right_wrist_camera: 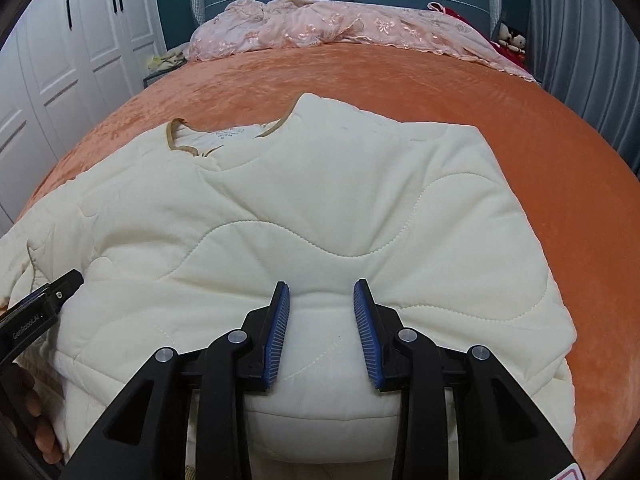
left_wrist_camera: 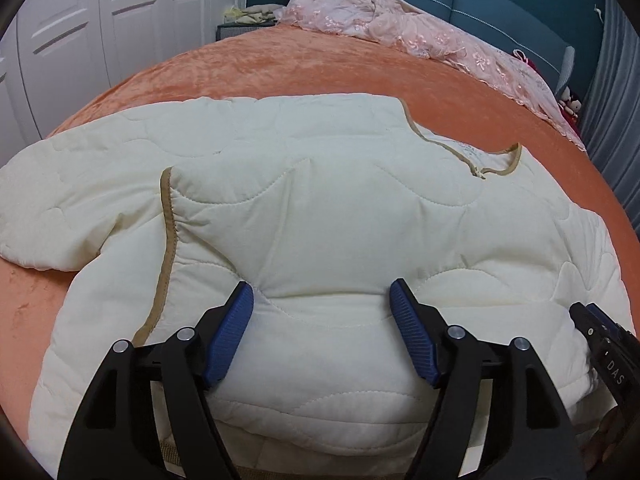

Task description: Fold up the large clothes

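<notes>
So far, partial fold only. The cream quilted jacket (left_wrist_camera: 320, 220) lies flat on the orange bed cover (left_wrist_camera: 260, 64), collar end away from the person, hem end nearest and hanging a little over the bed's near edge.

Done, as it lies now:
- One sleeve (left_wrist_camera: 248, 208) is already brought across the body; its tan-trimmed cuff (left_wrist_camera: 167, 216) sits on top of the jacket.
- The right shoulder side (right_wrist_camera: 460, 152) shows a straight edge with no sleeve sticking out, so that side looks tucked in too. I judge this; the sleeve itself is hidden.
- The tan-edged neckline (right_wrist_camera: 188, 136) is open and faces up.

Not done:
- A lobe of cream fabric (left_wrist_camera: 44, 216) juts out on the left beyond the folded part, lying on the bed cover.
- No lengthwise fold: hem to collar has not been brought over, and the garment is at full length.

Tongs:
- Left tongs (left_wrist_camera: 322, 336): blue pads set wide apart, nothing pinched; padded fabric merely bulges beneath and between them.
- Right tongs (right_wrist_camera: 322, 332): narrower gap, pads either side of a ridge of fabric near the hem. They seem not to press on it; I read this as free, not a grip.

Judgement: roughly midway. Remaining work is tidying the left lobe, then folding the hem toward the collar. Bulky padding will likely spring back.
</notes>
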The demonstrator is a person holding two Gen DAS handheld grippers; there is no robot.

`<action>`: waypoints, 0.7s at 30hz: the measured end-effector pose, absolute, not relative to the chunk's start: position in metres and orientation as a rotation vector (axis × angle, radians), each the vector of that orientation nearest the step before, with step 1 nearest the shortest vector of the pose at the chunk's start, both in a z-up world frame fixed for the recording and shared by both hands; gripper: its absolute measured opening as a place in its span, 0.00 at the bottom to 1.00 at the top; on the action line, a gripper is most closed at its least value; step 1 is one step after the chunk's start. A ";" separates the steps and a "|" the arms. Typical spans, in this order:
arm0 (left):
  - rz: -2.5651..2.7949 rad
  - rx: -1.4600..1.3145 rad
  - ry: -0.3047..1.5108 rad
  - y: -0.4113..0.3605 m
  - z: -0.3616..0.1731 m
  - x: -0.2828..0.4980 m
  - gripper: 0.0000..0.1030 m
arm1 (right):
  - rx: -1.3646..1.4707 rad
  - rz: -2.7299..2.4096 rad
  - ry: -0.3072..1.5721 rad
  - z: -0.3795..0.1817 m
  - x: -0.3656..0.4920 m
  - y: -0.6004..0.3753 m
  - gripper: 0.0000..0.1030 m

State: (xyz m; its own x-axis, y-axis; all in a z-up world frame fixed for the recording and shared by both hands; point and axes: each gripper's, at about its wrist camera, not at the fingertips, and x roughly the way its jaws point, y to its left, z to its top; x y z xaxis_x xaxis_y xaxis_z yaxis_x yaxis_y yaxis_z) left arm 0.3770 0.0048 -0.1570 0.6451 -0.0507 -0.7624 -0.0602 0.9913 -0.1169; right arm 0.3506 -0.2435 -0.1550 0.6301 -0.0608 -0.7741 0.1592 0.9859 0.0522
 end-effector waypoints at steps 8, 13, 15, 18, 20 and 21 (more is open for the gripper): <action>0.005 -0.074 0.829 -0.007 -0.164 0.374 0.81 | 0.022 -0.194 0.828 -0.160 0.352 -0.230 0.33; 0.012 -0.061 0.815 -0.009 -0.167 0.373 0.82 | 0.040 -0.191 0.815 -0.162 0.352 -0.233 0.34; 0.014 -0.059 0.811 -0.009 -0.167 0.373 0.83 | 0.045 -0.191 0.810 -0.162 0.353 -0.234 0.34; 0.014 -0.060 0.809 -0.009 -0.167 0.373 0.83 | 0.048 -0.193 0.807 -0.164 0.354 -0.233 0.34; 0.005 -0.072 0.812 -0.008 -0.167 0.373 0.84 | 0.055 -0.190 0.810 -0.163 0.355 -0.234 0.34; -0.008 -0.091 0.816 -0.005 -0.164 0.373 0.84 | 0.058 -0.188 0.813 -0.162 0.355 -0.235 0.35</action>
